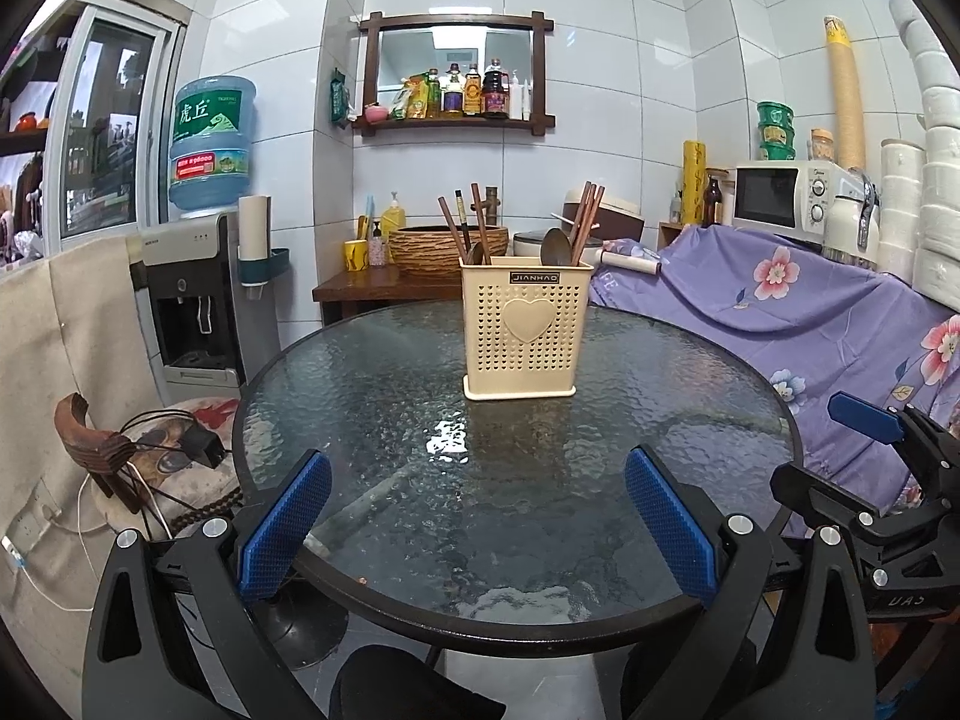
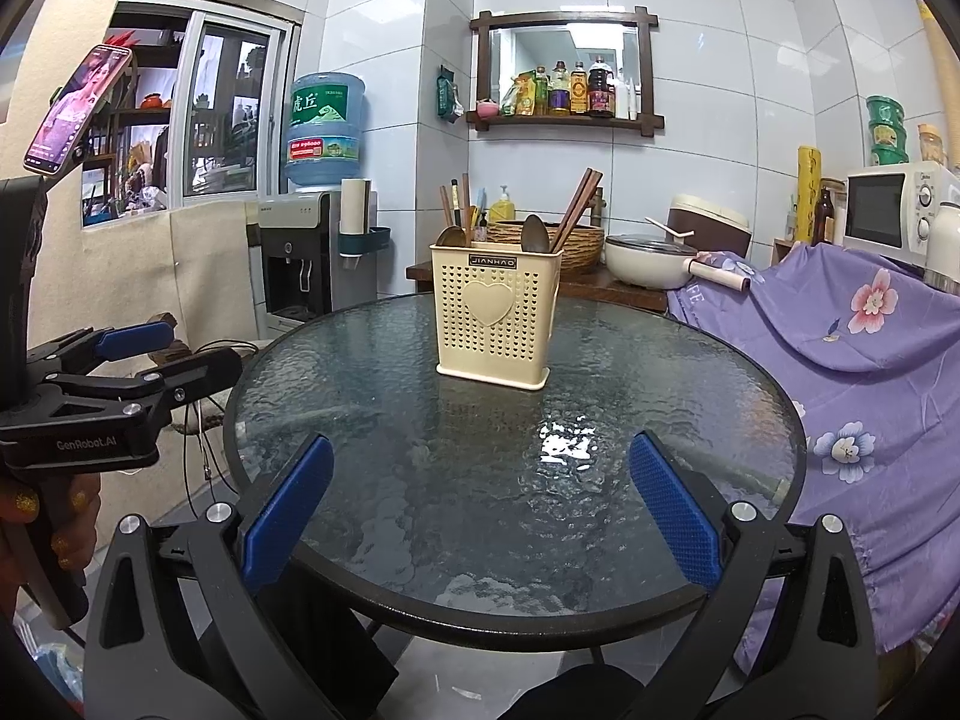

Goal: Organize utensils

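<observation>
**Utensil holder stands filled at mid-table, both tongs empty**

White-tiled kitchen walls are seen behind a round glass table (image 1: 660, 396), with a water dispenser (image 1: 192, 276) at the left and a purple floral cloth (image 1: 798, 300) at the right. At the near left edge, the left tongs (image 1: 477, 516) are held wide open with nothing between the blue pads. At the table's middle, well apart from both tongs, a cream perforated utensil holder (image 1: 522, 336) stands upright; wooden chopsticks (image 1: 585, 222) and a metal spoon (image 1: 555, 246) are already lodged in it. At the right, the right tongs (image 2: 480, 504) are likewise spread wide and empty. No loose utensil is seen on the glass, so the task is judged nearly done. The chopsticks are judged light, stiff and slippery, best pinched near the upper ends; the holder is judged light and easily tipped.
</observation>
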